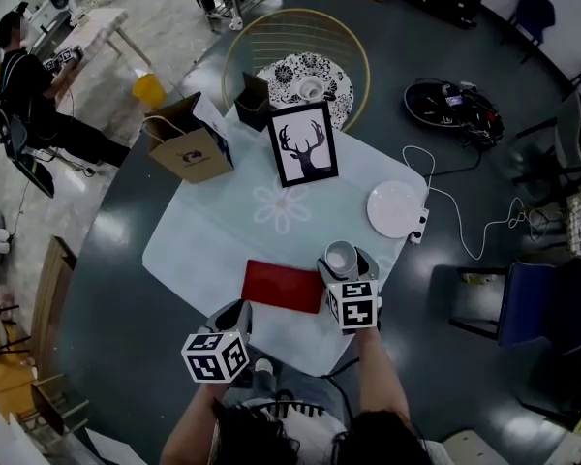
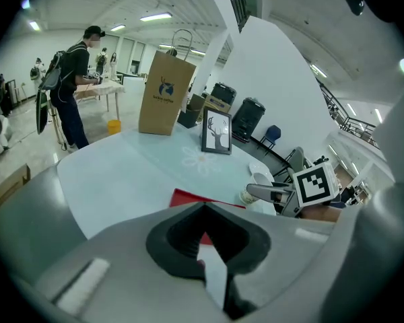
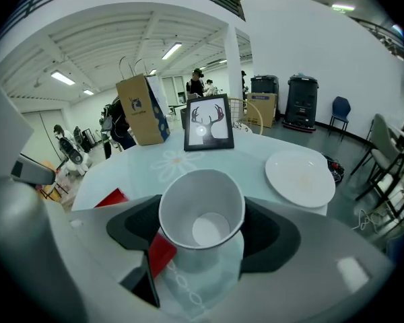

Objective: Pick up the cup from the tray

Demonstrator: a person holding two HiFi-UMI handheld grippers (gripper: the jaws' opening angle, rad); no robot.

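A white paper cup (image 1: 341, 257) stands upright between the jaws of my right gripper (image 1: 347, 259), which is shut on it. In the right gripper view the cup (image 3: 202, 221) fills the gap, empty inside. It is at the right end of the flat red tray (image 1: 283, 286), whose corner (image 3: 163, 253) shows beneath it. Whether the cup touches the tray I cannot tell. My left gripper (image 1: 234, 316) hovers at the table's near edge, left of the tray, shut and holding nothing. The left gripper view shows the tray (image 2: 188, 197) and the held cup (image 2: 251, 196) beyond.
On the pale glass table (image 1: 213, 231) are a white plate (image 1: 395, 208), a framed deer picture (image 1: 303, 144), a brown paper bag (image 1: 187, 146) and a dark box (image 1: 254, 102). A round chair (image 1: 305, 76) stands behind, a blue chair (image 1: 547, 303) to the right.
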